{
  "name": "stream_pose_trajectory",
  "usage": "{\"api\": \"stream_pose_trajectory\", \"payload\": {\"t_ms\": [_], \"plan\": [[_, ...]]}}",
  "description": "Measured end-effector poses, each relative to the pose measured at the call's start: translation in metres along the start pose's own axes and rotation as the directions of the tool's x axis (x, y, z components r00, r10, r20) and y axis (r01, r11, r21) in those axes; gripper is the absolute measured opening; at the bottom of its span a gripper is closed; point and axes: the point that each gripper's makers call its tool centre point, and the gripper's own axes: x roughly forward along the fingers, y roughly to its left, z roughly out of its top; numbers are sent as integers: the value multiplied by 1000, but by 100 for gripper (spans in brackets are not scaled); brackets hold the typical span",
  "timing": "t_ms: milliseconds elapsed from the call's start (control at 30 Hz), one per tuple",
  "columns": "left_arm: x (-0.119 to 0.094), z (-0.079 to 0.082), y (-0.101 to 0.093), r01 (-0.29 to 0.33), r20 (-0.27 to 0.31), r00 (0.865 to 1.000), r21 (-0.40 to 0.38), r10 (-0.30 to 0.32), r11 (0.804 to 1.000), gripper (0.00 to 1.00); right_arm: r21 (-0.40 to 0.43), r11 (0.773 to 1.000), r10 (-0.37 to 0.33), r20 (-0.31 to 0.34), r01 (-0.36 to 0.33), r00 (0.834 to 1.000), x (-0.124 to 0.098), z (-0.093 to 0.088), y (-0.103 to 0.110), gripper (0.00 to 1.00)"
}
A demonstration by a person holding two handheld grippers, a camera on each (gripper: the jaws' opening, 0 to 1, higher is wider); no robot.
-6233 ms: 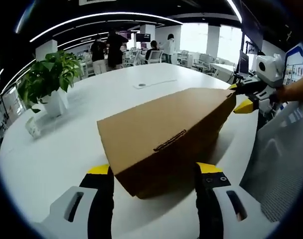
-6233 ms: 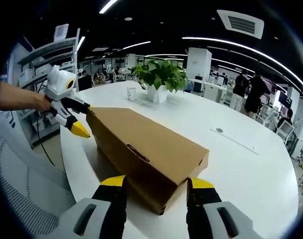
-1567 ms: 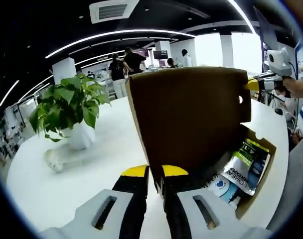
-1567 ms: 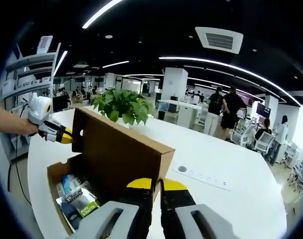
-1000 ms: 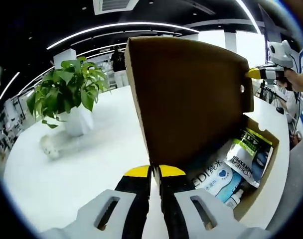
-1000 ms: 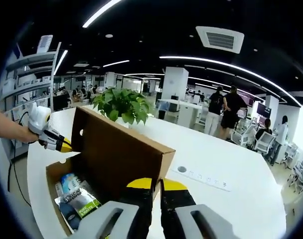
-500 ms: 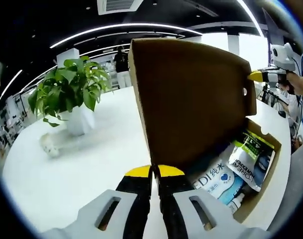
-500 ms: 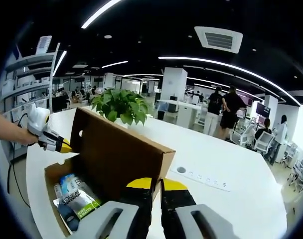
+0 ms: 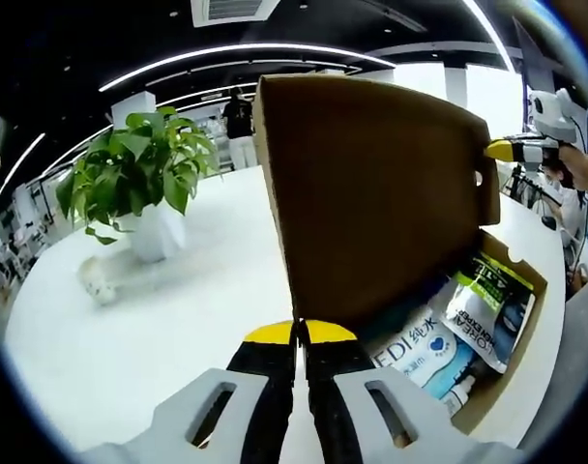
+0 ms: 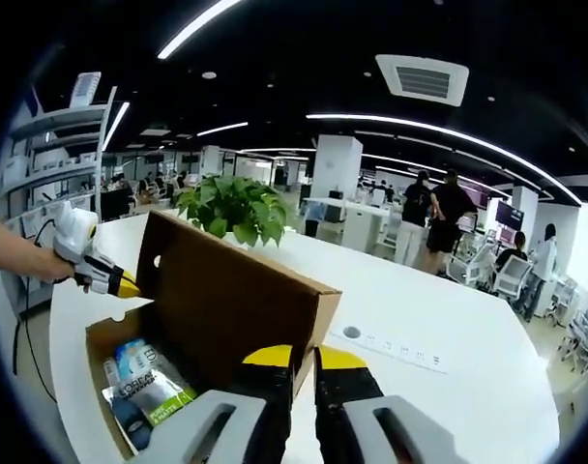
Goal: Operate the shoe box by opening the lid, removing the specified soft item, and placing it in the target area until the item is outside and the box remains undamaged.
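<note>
The brown cardboard shoe box [image 9: 522, 324] lies on the white table with its lid [image 9: 371, 193] standing upright. My left gripper [image 9: 300, 333] is shut on the lid's near edge. My right gripper [image 10: 305, 358] is shut on the lid [image 10: 226, 300] at its other end, and its yellow tip [image 9: 499, 149] shows past the lid's far corner. Inside the box lie soft packets: a white and blue one [image 9: 420, 350] and a green and silver one [image 9: 483, 307]. In the right gripper view the packets [image 10: 149, 389] rest in the box [image 10: 95, 353], with my left gripper [image 10: 120, 282] at the lid's far corner.
A potted plant [image 9: 139, 184] in a white pot stands on the table [image 9: 159, 329] beyond the box, with a small white object [image 9: 99, 285] beside it. A socket strip [image 10: 391, 350] is set in the tabletop. People stand far off. Shelves [image 10: 62, 135] line one side.
Since the earliest frames both grippers have shut on the lid and swung it from flat to upright, baring the packets. Over the last second the lid barely moves.
</note>
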Motion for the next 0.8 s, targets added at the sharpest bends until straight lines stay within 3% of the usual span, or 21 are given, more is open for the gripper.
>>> {"api": "stream_pose_trajectory", "payload": {"t_ms": [367,533,600,800], "plan": [[1,0,1,3,-9,1000,-7,-3,1000,0,8,1000,11,-28,-11,1000,-3,-25,9,7],[0,0,2,4,-13,1000,-5,-4,1000,0,6,1000,17,-71,-17,997,-5,-47,17,5],[-1,0,1,6,-13,1000,-6,-6,1000,0,-44,999,-6,-94,2,996,-7,-58,17,3],[-3,-2,2,10,-20,1000,-13,-10,1000,0,-22,1000,5,-144,-8,990,-9,-83,25,0]]}}
